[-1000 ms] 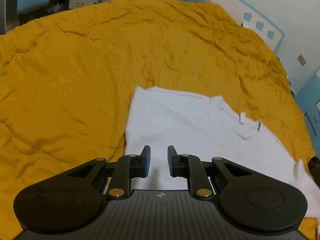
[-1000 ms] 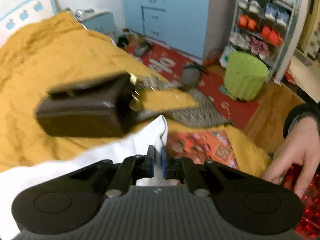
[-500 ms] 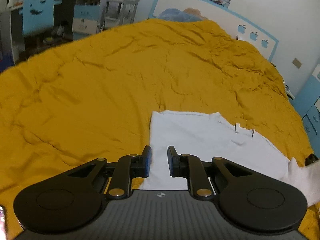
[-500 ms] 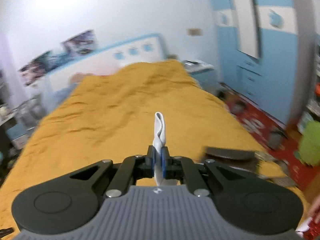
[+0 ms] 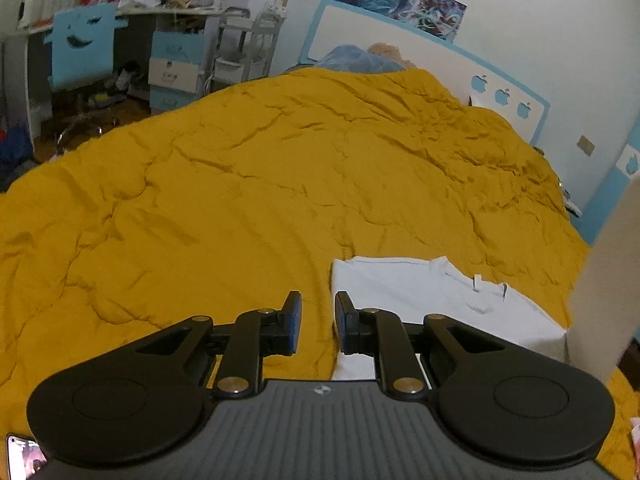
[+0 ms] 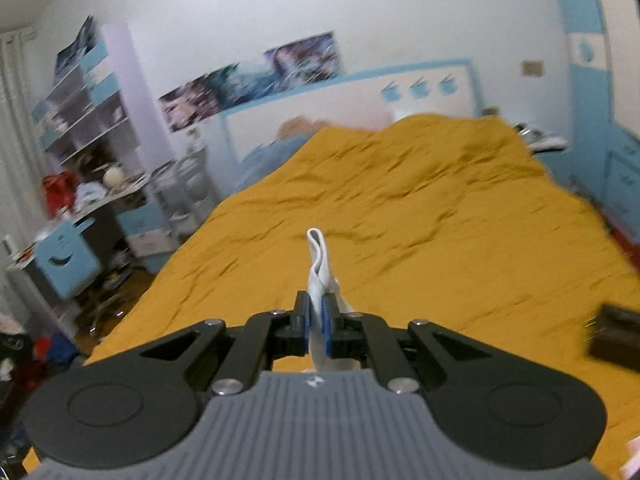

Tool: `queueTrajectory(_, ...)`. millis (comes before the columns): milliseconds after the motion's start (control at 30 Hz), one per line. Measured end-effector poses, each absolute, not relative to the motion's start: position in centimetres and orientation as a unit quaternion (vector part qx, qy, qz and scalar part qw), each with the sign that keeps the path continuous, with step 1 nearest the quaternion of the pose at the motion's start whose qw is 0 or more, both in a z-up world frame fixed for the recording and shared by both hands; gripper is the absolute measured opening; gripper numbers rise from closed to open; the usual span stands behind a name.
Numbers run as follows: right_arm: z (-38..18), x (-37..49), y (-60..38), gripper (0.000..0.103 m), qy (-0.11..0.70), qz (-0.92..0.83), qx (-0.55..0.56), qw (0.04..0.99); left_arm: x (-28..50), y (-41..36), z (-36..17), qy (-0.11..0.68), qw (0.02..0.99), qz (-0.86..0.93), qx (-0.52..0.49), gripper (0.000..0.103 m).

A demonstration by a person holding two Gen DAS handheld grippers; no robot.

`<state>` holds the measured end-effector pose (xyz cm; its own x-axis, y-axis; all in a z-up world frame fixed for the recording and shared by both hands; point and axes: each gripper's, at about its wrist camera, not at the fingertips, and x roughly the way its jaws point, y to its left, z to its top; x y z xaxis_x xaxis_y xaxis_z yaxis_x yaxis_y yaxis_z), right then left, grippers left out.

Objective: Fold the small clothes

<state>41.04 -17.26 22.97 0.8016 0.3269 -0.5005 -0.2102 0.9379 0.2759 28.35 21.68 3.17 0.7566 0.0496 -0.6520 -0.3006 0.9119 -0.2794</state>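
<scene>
The white garment (image 5: 424, 300) lies flat on the yellow bedspread (image 5: 280, 184), at the near right of the bed, its collar and tag toward the right and its left edge running straight away from us. The left gripper (image 5: 317, 322) hangs just above that near left edge with a narrow gap between its blue pads and nothing in them. The right gripper (image 6: 316, 320) has its pads pinched tight on a bunched bit of the same white cloth, which sticks up past the tips as a folded loop, lifted clear of the bed. To my eye the step in hand is carrying that raised part across to lay it over the flat body. To do it well, I would keep the right hand's pinch firm and sweep low and level, so the cloth trails in one smooth sheet and does not twist. The left gripper looks well placed to come down on the near left edge and pin it, or take the matching corner, so the body does not drag along. The bedspread is soft and rumpled, so the garment may creep over it; slow, even travel should help. A dark box (image 6: 612, 336) sits at the near right, worth avoiding.
</scene>
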Motion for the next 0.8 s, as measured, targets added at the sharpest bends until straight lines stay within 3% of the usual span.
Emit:
queueTrajectory(500, -1.9, 45.3, 2.0, 0.003, 0.459, 0.239, 0.121, 0.847, 31.0, 25.5, -3.0, 0.362, 0.892, 0.028, -0.268, 0.019)
queueTrajectory(633, -4.8, 45.4, 2.8, 0.012, 0.475, 0.272, 0.142, 0.825, 31.8, 26.0, -4.6, 0.368, 0.882, 0.015, -0.295, 0.019)
queueTrajectory(667, -4.8, 45.5, 2.7, 0.024, 0.471, 0.277, 0.140, 0.826, 32.1, 26.1, -4.9, 0.369, 0.879, 0.010, -0.301, 0.020)
queueTrajectory(700, -4.8, 45.6, 2.4, 0.030, 0.466, 0.279, 0.136, 0.829, 32.4, 25.9, -5.1, 0.371, 0.876, 0.004, -0.307, 0.024)
queueTrajectory(800, -4.8, 46.0, 0.1, 0.029, 0.458, 0.271, 0.121, 0.838, 33.2, 25.6, -5.8, 0.370, 0.872, -0.009, -0.321, 0.027)
